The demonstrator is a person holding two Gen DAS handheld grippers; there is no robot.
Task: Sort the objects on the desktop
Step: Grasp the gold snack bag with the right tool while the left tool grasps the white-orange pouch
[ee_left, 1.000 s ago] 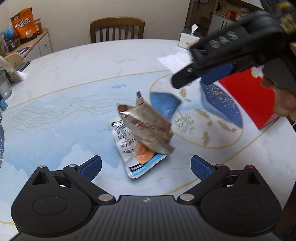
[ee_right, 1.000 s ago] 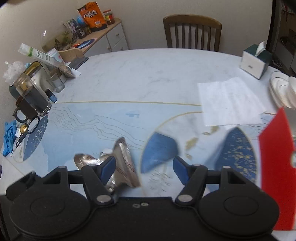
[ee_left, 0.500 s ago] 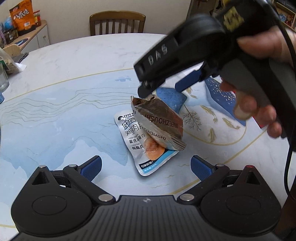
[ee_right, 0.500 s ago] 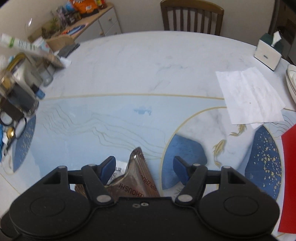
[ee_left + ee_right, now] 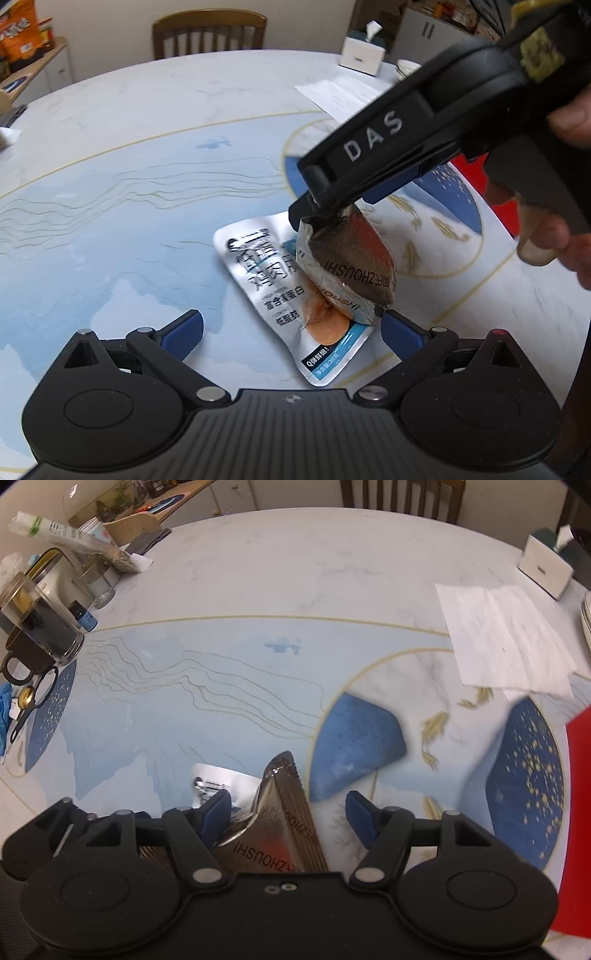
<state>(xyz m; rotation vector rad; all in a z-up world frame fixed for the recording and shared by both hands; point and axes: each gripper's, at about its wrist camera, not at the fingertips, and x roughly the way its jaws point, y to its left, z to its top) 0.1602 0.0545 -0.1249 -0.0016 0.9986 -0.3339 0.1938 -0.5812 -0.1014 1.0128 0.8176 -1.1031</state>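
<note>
Left wrist view: my left claw (image 5: 291,326) wide, silver pouch (image 5: 266,280) flat on surface (image 5: 129,206), brown packet (image 5: 351,266) atop; right wrist view: my right claw (image 5: 288,808) spread wide around packet (image 5: 284,812).

Glossy crinkled foil pouches (image 5: 347,266), smooth marble-look table (image 5: 147,110), matt black plastic gripper (image 5: 291,328).

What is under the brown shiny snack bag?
The silver snack packet lies flat on the table under the brown bag. The brown bag hides part of the packet's right side, including some of its print.
</note>
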